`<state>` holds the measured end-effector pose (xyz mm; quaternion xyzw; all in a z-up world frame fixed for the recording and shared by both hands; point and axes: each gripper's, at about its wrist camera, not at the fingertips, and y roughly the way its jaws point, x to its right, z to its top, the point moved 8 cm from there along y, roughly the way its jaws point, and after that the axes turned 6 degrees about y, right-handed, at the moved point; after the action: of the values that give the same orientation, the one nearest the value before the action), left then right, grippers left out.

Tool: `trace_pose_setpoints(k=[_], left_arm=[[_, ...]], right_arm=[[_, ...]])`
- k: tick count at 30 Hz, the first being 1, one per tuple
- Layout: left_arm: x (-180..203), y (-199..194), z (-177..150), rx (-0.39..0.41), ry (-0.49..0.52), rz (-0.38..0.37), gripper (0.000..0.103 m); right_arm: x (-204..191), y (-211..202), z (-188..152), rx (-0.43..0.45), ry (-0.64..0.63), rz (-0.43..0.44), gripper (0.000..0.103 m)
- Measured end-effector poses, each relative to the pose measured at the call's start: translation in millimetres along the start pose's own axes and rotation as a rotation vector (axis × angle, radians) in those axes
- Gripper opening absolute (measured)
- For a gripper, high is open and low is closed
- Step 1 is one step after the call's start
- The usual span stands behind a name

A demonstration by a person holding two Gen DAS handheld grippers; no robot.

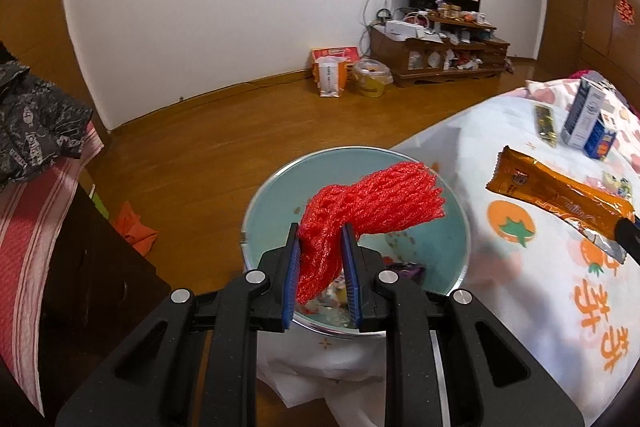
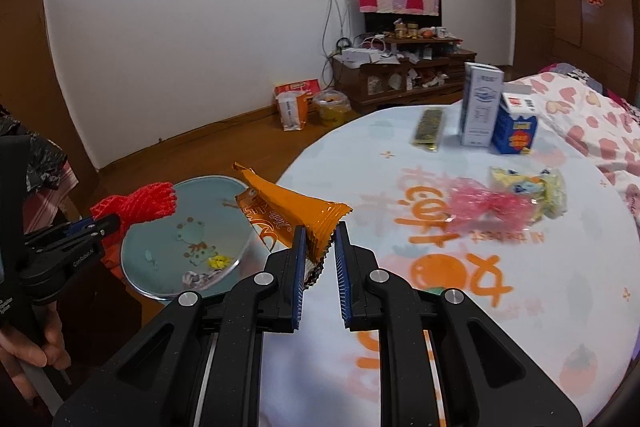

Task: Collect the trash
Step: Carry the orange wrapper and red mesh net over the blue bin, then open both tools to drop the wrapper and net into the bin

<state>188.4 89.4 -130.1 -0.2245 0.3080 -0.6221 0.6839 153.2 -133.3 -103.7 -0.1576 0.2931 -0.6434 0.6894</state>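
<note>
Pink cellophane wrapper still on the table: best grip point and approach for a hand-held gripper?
Probably pinch the pink cellophane wrapper at its narrow twisted middle, coming from above with fingers across it. It lies flat on the tablecloth; the yellow packet crowds its far-right end.

The left black two-finger gripper with blue pads tilts downward, clamped on something. The right black blue-padded gripper likewise pinches tight. A hand grasps the left handle.

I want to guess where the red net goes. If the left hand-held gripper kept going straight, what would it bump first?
Probably the inside of the round bin, just beyond the red net.
</note>
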Motion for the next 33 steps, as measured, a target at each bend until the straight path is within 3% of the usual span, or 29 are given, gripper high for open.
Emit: trace_pose_setpoints(k=[16, 33], left_arm=[[-15, 32, 4, -0.048, -0.01, 0.056, 0.021], [-17, 66, -5, -0.125, 0.005, 0.087, 0.023]], right_arm=[[-58, 57, -3, -0.065, -0.066, 0.024, 0.015], [-79, 102, -18, -0.156, -0.106, 0.06, 0.017]])
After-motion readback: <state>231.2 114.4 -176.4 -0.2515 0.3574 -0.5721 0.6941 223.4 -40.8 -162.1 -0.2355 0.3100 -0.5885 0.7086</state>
